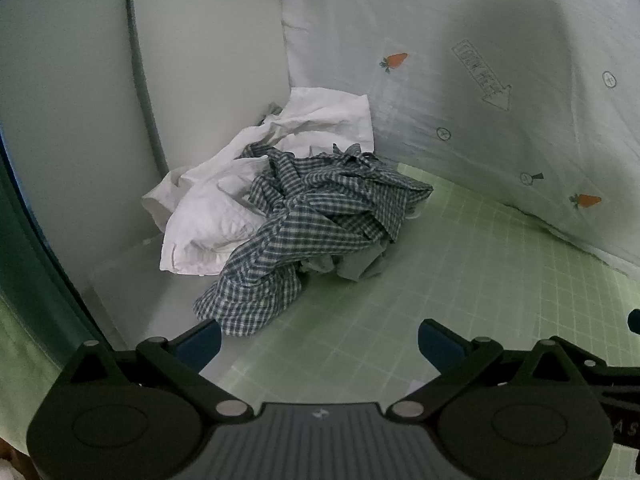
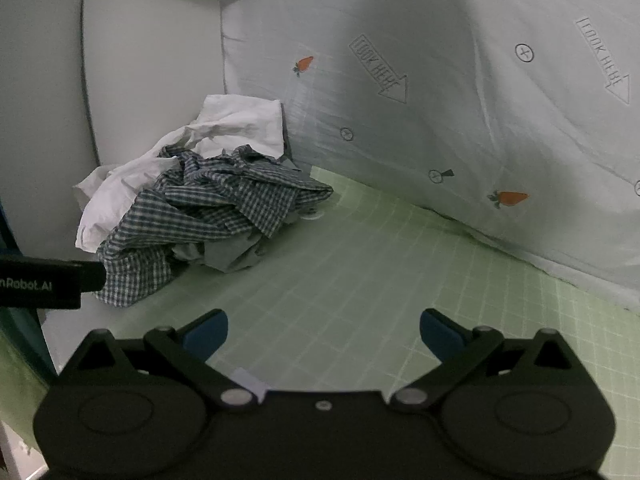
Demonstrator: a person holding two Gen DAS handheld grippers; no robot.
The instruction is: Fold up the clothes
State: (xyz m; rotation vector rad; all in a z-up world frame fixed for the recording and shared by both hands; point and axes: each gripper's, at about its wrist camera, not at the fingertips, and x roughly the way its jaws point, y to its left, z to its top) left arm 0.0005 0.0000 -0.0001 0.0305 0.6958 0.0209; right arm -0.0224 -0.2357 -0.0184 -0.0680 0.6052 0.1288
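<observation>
A crumpled blue-and-white checked shirt (image 1: 312, 224) (image 2: 208, 212) lies heaped on the pale green gridded mat (image 1: 440, 288) (image 2: 380, 272). Behind it and to its left lies a rumpled white garment (image 1: 224, 208) (image 2: 132, 184), partly under the shirt. My left gripper (image 1: 319, 340) hovers just short of the shirt's near hem, jaws wide open with nothing between them. Further right over bare mat, my right gripper (image 2: 323, 332) also stands wide open with nothing in it. The left gripper's black body shows at the left edge of the right wrist view.
A light quilt (image 1: 500, 80) (image 2: 460, 100) printed with carrots and arrows rises behind the mat on the right. A grey padded panel (image 1: 208, 40) (image 2: 148, 60) stands behind the clothes. A dark teal edge (image 1: 36, 248) runs down the left.
</observation>
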